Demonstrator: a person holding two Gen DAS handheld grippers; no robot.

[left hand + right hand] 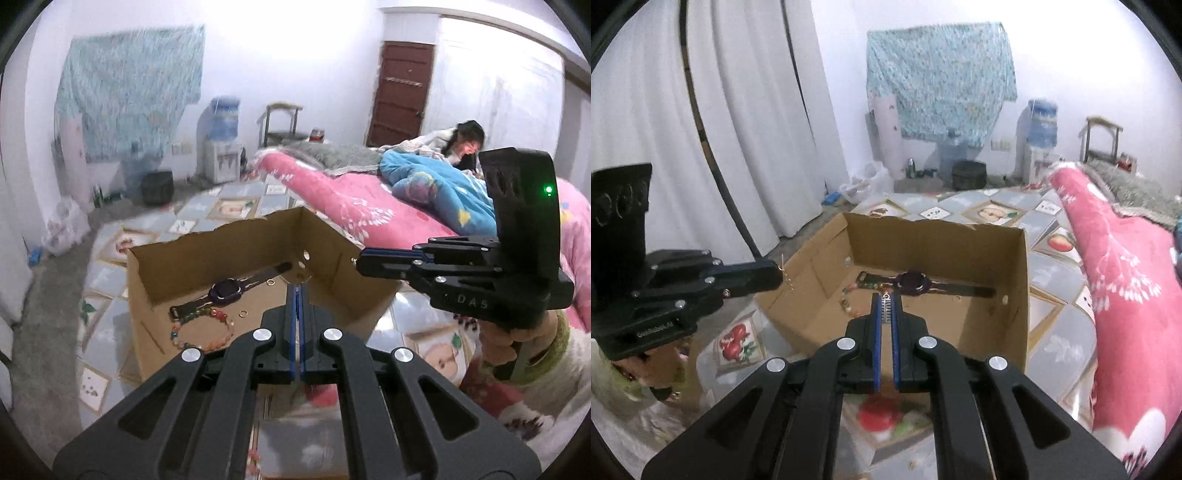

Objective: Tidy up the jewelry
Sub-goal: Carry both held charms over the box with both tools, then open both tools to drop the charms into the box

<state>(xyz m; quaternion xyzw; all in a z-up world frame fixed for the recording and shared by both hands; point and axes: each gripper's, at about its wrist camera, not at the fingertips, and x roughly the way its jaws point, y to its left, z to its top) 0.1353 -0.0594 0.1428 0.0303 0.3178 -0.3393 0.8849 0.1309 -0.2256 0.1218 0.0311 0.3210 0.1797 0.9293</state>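
– Jaws on your left gripper (297, 291) are pressed flat together, no daylight between the blue pads. From the right wrist view, a thin gold piece (783, 275) dangles off the tip.

– So that hand is loaded. Where's it hanging?

– Just at the left wall of the cardboard box (221, 236), above the rim. The box sits ahead of and below both your tools, open at the top.

– What's already in there?

– A watch (225, 290) flat on the floor, strap stretched out so its long axis runs across the box from side to side. The beaded bracelet (207, 332) curls just beside it on your side, and two small rings (242, 314) lie loose nearby.

– And further right?

– Your right gripper (886, 299) is clamped on a small silver piece (886, 312), ridged like a little comb, pinched near the tips. A sliver of gap shows behind it, nothing more.

– Which hand goes first?

– Hard to call; both hover by the near edge. I'd judge the right one better lined up, pointing straight over the open floor, short of the watch. Drop forward and down, and keep clear of that strap.
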